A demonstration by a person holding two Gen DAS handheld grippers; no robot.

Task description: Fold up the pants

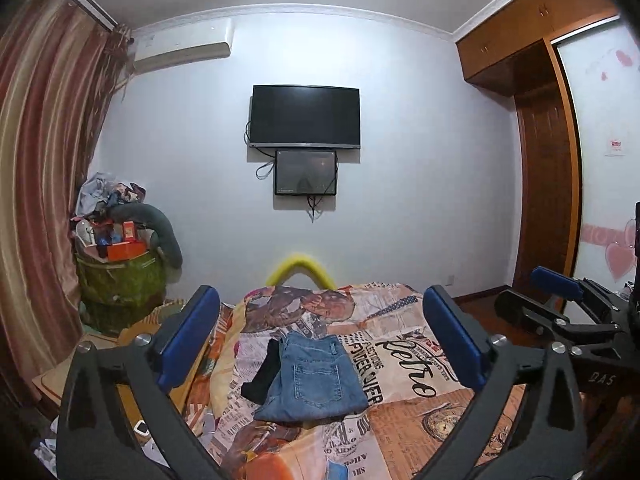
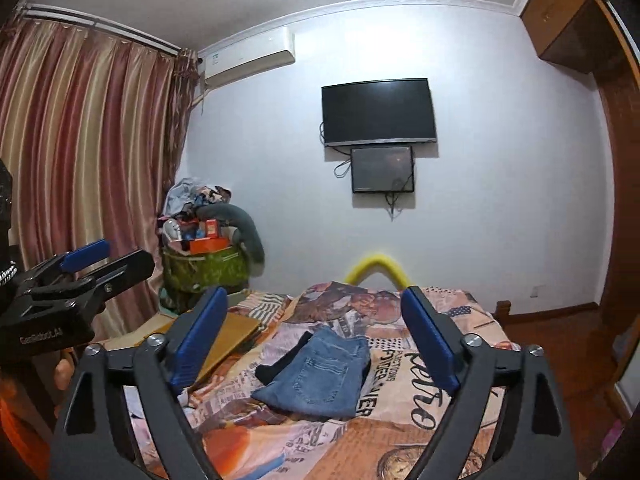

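Denim pants [image 1: 310, 376] lie folded into a compact blue rectangle, back pocket up, mid-bed on the printed bedspread [image 1: 420, 360], a black garment [image 1: 262, 376] touching their left edge. Left gripper [image 1: 320, 340] and right gripper [image 2: 314, 340] are both spread wide, nothing between the blue pads, held clear above the bed. Judgement: the fold appears complete; any remaining work is withdrawing without snagging cloth, leaving edges square.
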